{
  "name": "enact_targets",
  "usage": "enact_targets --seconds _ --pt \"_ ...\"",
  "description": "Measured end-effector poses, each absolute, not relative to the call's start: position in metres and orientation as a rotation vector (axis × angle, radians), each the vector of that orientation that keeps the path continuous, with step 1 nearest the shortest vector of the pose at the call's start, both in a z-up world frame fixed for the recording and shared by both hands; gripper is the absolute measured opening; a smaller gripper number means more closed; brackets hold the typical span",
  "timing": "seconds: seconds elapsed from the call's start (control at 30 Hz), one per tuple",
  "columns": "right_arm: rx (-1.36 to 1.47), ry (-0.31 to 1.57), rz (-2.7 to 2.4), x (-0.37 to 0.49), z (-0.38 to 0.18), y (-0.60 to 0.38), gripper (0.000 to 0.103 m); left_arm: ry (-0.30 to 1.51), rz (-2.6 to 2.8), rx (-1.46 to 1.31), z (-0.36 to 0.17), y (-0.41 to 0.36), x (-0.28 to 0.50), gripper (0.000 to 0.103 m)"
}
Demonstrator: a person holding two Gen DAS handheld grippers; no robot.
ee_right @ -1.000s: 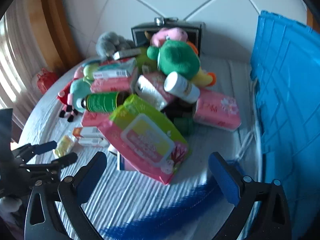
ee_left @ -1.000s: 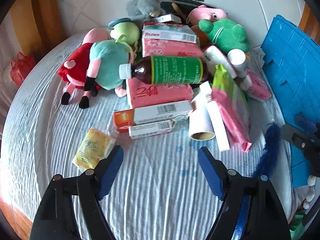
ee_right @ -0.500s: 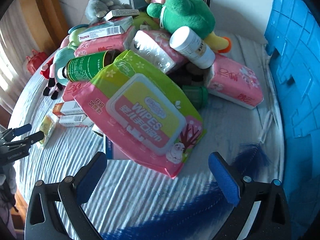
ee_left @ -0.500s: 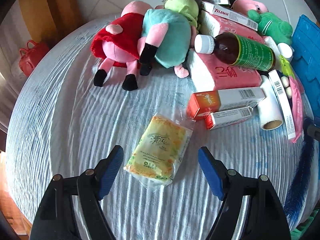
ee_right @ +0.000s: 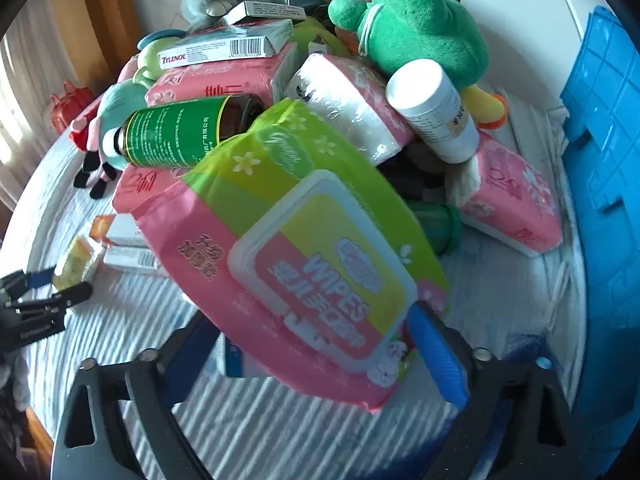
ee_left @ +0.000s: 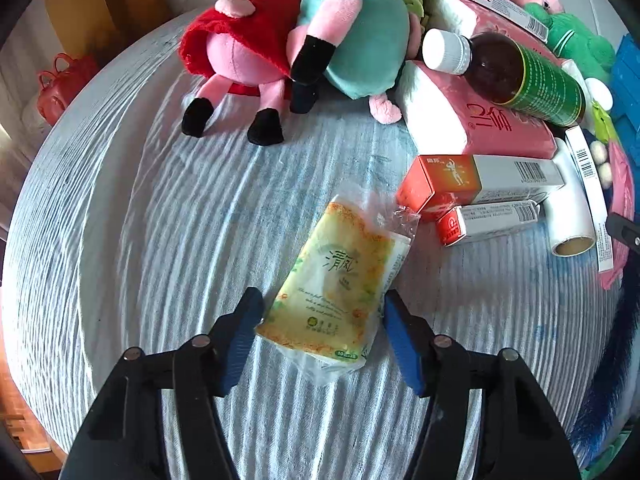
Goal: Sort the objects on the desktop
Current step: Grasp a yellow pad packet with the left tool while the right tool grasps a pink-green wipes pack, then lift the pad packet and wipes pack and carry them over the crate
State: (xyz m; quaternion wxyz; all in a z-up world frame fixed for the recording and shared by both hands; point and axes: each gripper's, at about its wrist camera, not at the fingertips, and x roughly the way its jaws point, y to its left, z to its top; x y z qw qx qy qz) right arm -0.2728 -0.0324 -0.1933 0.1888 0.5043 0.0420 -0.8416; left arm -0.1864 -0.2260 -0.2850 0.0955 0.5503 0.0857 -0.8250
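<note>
In the left wrist view a small yellow tissue pack (ee_left: 336, 276) lies on the striped cloth. My left gripper (ee_left: 322, 306) straddles its near end and its jaws are closing, blue pads right at the pack's two long edges without squeezing it. In the right wrist view a large pink-and-green wipes pack (ee_right: 304, 248) leans on the pile. My right gripper (ee_right: 312, 320) is closing around its near end. The right pad (ee_right: 436, 352) is at the pack's corner. The left finger is mostly hidden under the pack.
A heap fills the far side: plush toys (ee_left: 304, 36), a pink tissue pack (ee_left: 472, 120), a brown bottle with a green label (ee_left: 516, 76), orange-and-white boxes (ee_left: 476, 184), a white bottle (ee_right: 436, 112). A blue crate (ee_right: 608, 160) stands on the right.
Both grippers have come down and closer to their packs, and both pairs of jaws have narrowed. The yellow pack now sits between the left pads; the wipes pack now overlaps the right jaws.
</note>
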Motion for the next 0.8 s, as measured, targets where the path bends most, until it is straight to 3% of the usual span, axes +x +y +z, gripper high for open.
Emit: enact_targets --seconds 0.1,0.17,0.3,0.47,0.57,0.63,0.8 --pt "1.356 0.018 -2.401 -0.275 -0.178 -0.017 0.052 0.340 -2.455 1.602 -0.278 -0.233 -0.181 0.044" --pt "1.318 -0.025 -2.436 -0.277 -0.165 -0.004 0.036 0.357 -2.471 1.587 -0.273 -0.234 -0.177 0.043" --pt "1.325 -0.070 -2.530 -0.292 -0.156 0.023 0.032 0.355 -2.463 1.623 -0.281 -0.229 -0.180 0.043" --pt "1.442 0.034 -2.537 -0.317 -0.175 0.034 0.040 0.421 -2.461 1.595 -0.285 -0.228 -0.185 0.044" --pt "1.456 0.017 -2.541 -0.321 -0.181 0.043 0.022 0.419 -2.483 1.564 -0.276 -0.224 -0.184 0.034" --pt "1.410 -0.043 -2.529 -0.315 -0.171 0.051 0.015 0.414 -2.521 1.514 -0.262 -0.219 -0.180 0.031" --pt "1.310 -0.086 -2.531 -0.299 -0.138 0.058 0.013 0.395 -2.609 1.393 -0.225 -0.204 -0.179 0.018"
